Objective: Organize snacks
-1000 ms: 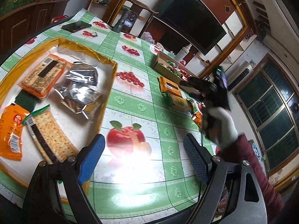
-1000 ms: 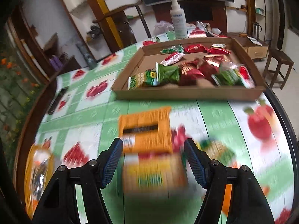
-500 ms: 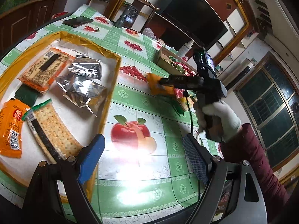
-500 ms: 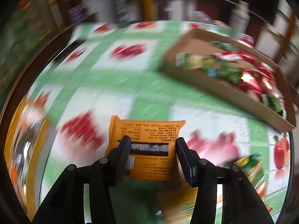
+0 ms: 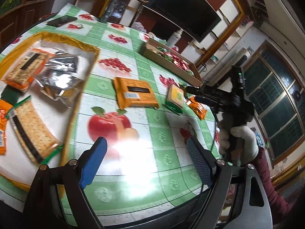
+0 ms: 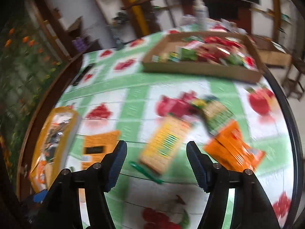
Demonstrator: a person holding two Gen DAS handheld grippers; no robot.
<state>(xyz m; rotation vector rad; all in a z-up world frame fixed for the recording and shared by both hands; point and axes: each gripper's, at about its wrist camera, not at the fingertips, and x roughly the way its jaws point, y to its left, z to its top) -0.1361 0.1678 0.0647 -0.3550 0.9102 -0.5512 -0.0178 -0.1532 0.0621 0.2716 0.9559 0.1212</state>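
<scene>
orange cracker packet (image 5: 134, 93) lies flat on the tablecloth (image 5: 133, 152), gripped by nothing, between the yellow tray (image 5: 83, 46) on the left and a yellow-green biscuit pack (image 5: 176, 99) on the right. it sits well ahead of the left gripper (image 5: 145, 158), whose blue-padded jaws stand wide apart over the printed apple. in the right wrist view the same packet (image 6: 99, 147) shows left of the right gripper (image 6: 156, 164), outside its released, spread jaws; the biscuit pack (image 6: 167, 145) lies nearly between them, farther out, and an orange sachet (image 6: 234, 150) lies to the right. the view is blurred. on the tray rest a cracker sleeve (image 5: 30, 131), silver pouches (image 5: 61, 70) and another orange pack (image 5: 24, 66). far across the table stands a cardboard box (image 6: 202, 68) of red and green snacks.
</scene>
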